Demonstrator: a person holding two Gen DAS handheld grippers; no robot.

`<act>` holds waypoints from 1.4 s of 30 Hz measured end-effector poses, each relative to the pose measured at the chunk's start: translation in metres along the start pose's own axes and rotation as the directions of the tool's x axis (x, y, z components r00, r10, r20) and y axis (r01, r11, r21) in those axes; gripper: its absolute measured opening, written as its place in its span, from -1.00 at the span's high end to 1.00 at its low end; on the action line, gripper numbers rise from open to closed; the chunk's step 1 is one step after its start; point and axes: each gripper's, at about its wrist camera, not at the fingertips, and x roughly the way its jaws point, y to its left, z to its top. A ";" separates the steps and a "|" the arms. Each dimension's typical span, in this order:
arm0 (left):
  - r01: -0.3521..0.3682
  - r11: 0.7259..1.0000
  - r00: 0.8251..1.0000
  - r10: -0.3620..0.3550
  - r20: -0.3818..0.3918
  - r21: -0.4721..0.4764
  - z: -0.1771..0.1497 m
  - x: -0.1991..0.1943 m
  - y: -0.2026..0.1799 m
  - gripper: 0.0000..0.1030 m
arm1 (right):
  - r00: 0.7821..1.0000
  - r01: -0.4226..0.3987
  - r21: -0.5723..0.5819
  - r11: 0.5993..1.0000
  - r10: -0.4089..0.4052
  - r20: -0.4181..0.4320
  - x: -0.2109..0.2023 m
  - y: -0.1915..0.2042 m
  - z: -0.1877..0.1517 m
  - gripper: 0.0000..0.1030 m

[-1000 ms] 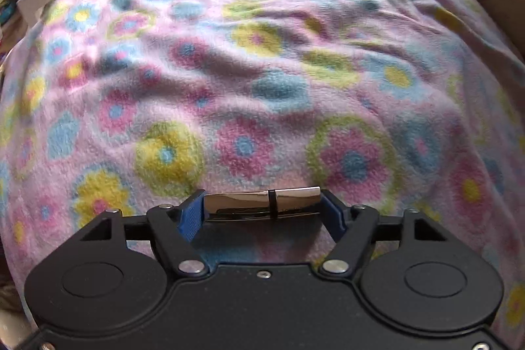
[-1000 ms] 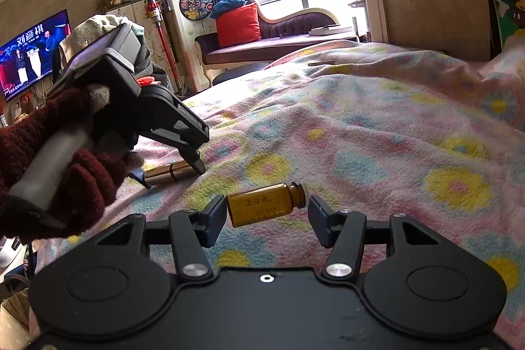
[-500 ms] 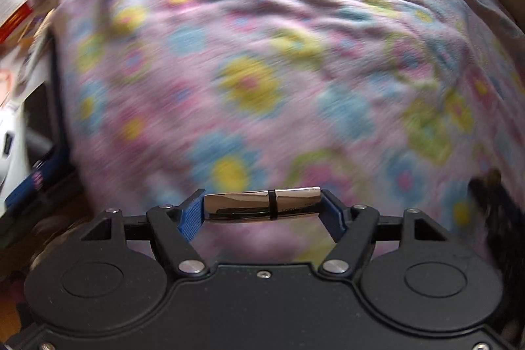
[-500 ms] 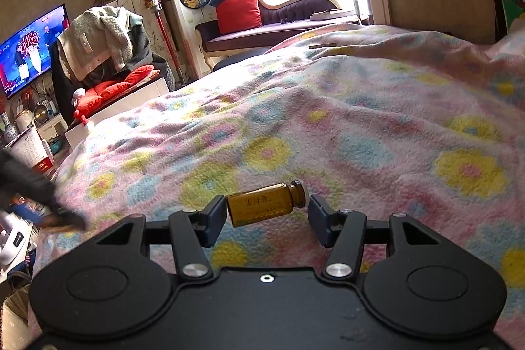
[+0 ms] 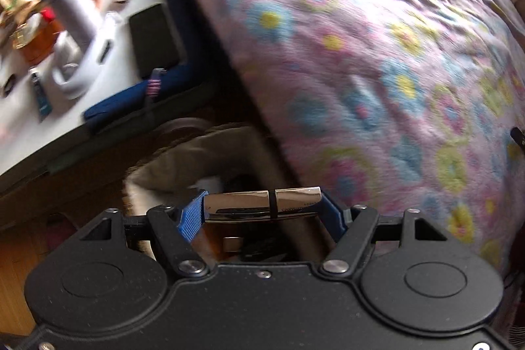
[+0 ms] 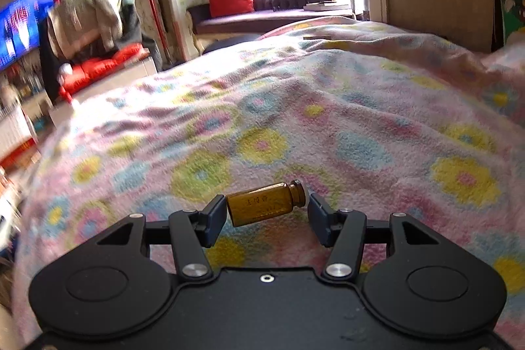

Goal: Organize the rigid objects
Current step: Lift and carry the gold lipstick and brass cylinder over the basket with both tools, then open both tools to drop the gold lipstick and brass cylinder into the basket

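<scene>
Left gripper (image 5: 264, 212) pinches a shiny metal bar (image 5: 262, 200) endwise over the bin (image 5: 183, 173) beside the bed, while my right gripper (image 6: 266, 217), spread around the vial (image 6: 265, 207) on the blanket (image 6: 328, 120), could nudge it rolling.

Flowered pink blanket (image 6: 328, 120) spread over the bed, amber vial (image 6: 266, 207) lying on it.

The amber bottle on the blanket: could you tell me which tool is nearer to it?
Right. The right tool brackets the amber bottle, fingers on either side. The left tool is off the bed's edge, clamped on a silver case.
</scene>
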 end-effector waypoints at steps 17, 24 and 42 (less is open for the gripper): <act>-0.002 0.994 0.998 0.009 0.059 -0.113 -0.035 -0.004 0.078 -0.30 | 0.961 -0.081 -0.131 0.988 0.043 -0.273 -0.050 0.170 -0.008 -0.05; -0.032 0.989 0.999 0.032 0.002 -0.148 -0.049 0.015 0.101 -0.30 | 0.896 -0.276 -0.131 0.952 0.206 -0.393 -0.074 0.253 -0.039 -0.05; -0.098 0.991 0.995 0.097 -0.008 -0.094 -0.055 0.023 0.095 -0.30 | 0.864 -0.335 -0.208 0.919 0.212 -0.456 -0.104 0.294 -0.105 -0.05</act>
